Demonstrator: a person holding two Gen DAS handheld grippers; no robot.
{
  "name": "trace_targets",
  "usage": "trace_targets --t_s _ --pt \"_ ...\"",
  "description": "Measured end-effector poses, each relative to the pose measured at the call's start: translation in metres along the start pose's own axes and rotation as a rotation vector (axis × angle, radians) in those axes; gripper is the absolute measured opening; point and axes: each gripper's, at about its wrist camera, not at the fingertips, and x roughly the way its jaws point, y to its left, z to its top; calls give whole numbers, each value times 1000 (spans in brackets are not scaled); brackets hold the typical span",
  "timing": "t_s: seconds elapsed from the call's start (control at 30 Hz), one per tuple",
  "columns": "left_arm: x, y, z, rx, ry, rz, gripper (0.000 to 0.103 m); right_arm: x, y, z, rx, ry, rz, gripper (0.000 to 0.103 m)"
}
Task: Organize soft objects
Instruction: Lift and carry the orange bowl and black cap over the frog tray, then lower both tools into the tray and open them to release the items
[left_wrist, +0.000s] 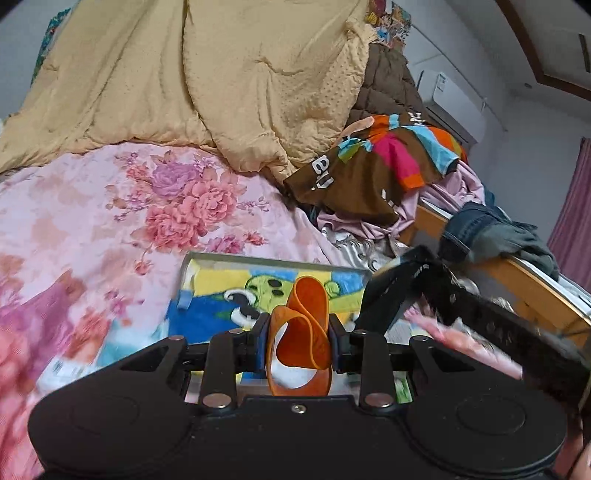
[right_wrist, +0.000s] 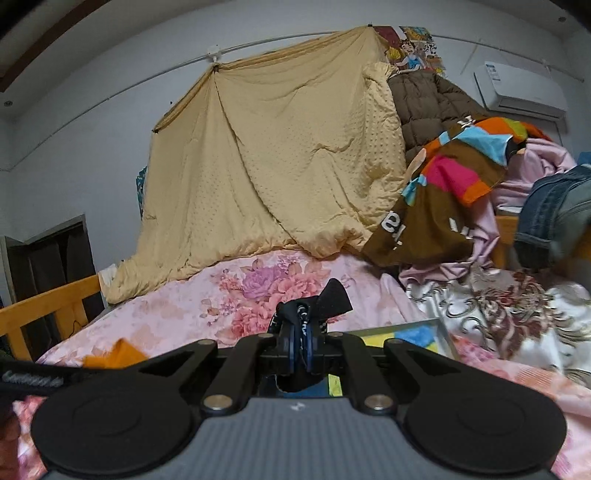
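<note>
1. Bed (left_wrist: 92, 221) with a pink floral sheet carries everything: a tan quilt (left_wrist: 221, 81) heaped at the far end, a brown striped garment (left_wrist: 373, 170) on a clothes pile to the right; leave these where they lie and work only above the box

2. Box (left_wrist: 273, 259), a shallow grey-rimmed tray with a cartoon towel (left_wrist: 207, 295) lining it, sits on the sheet just ahead of both grippers; it looks like the place for the small items, so bring each one over its middle before letting go, not over the rim

3. Right gripper (right_wrist: 303, 343) is clenched on a bunched black strap (right_wrist: 328, 299); the box corner lies just to its right in that view, so shift that way, go low, then release so the tail does not drape outside

4. Left gripper (left_wrist: 299, 343) is pinched on a folded orange band (left_wrist: 306, 332), held above the towel; the band looks springy, so I would set it down flat and part the fingers slowly, lest it flick out
</note>
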Motion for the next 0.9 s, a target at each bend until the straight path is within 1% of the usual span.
trace_targets --t_s 0.1,0.17,0.23,0.33,0.43,0.53,0.63,0.73,0.8,0.9 --pt "38 1 13 -5 16 10 33 18 -8 -2 19 7 5 7" --pt "64 1 17 -14 48 24 33 27 -12 -6 28 18 5 7" --pt "88 3 19 -46 84 44 33 34 -16 -11 45 31 -9 7" --pt "113 8 16 -94 120 64 33 41 -23 -19 60 62 -36 7" --pt "129 11 12 -107 152 81 33 48 -31 -26 85 92 -57 7" --pt "140 12 8 -104 167 96 34 55 -36 -32 97 117 -69 7" --pt "146 15 3 -113 187 100 35 61 -38 -33 104 129 -76 8" --pt "152 18 -3 -104 205 109 35 68 -39 -36 114 161 -101 8" --pt "156 21 -8 -113 219 115 35 70 -41 -36 122 173 -103 11" --pt "159 25 -12 -130 228 118 36 72 -42 -37 124 188 -109 11"
